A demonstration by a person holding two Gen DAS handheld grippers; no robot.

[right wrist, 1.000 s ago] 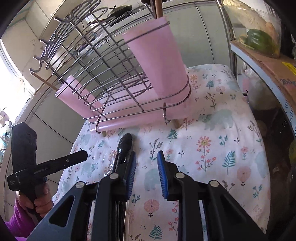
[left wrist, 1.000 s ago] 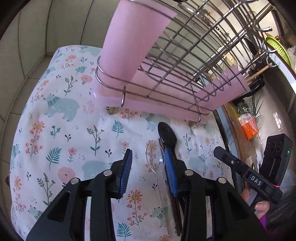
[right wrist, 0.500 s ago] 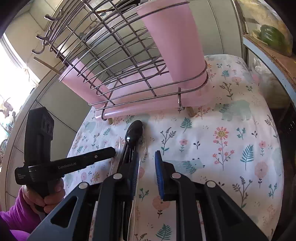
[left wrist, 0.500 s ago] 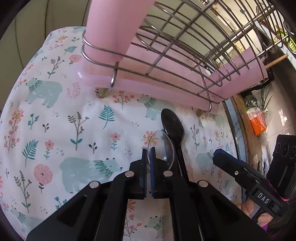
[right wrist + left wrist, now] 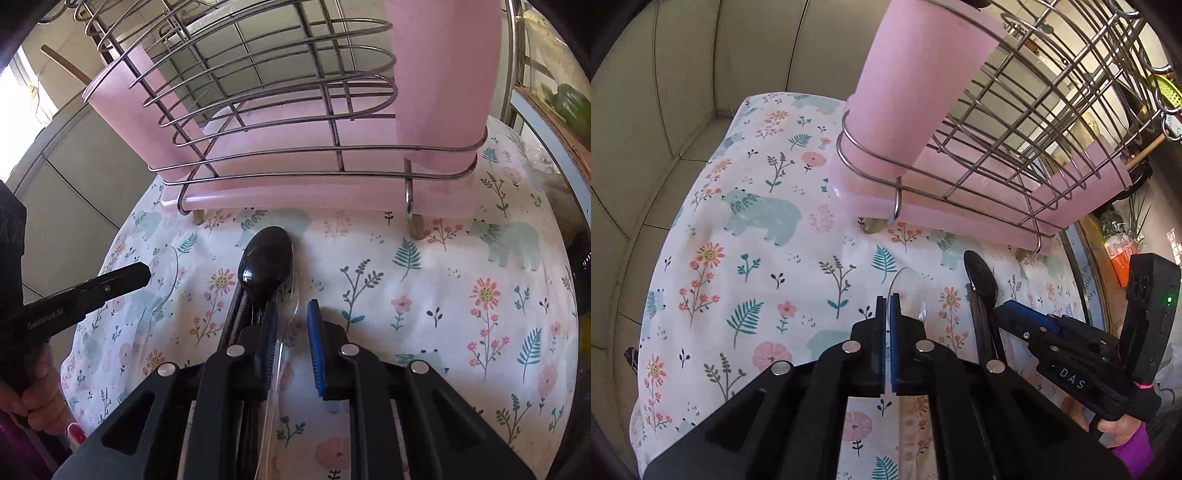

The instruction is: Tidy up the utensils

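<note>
Left wrist view, left to right: a white cloth printed with flowers, ferns and pale bears [image 5: 746, 258] covers the work surface. The left gripper [image 5: 889, 306] is clenched on a clear plastic spoon [image 5: 905, 286], whose bowl projects just beyond the blue pads. Behind stands a steel wire utensil rack [image 5: 997, 147] on a pink plastic drip tray, with a pink plastic cup [image 5: 916, 85] set in its left end. Right of the clear spoon, a glossy black spoon [image 5: 979, 269] lies on the cloth with dark chopsticks [image 5: 982, 325] beside it.

Right wrist view: the right gripper [image 5: 293, 321] stands partly closed, its jaws apart over the cloth, having just been narrowing. A clear plastic fork [image 5: 286, 314] lies between the pads; whether they press on it cannot be told. The black spoon lies just ahead of the left finger.
</note>
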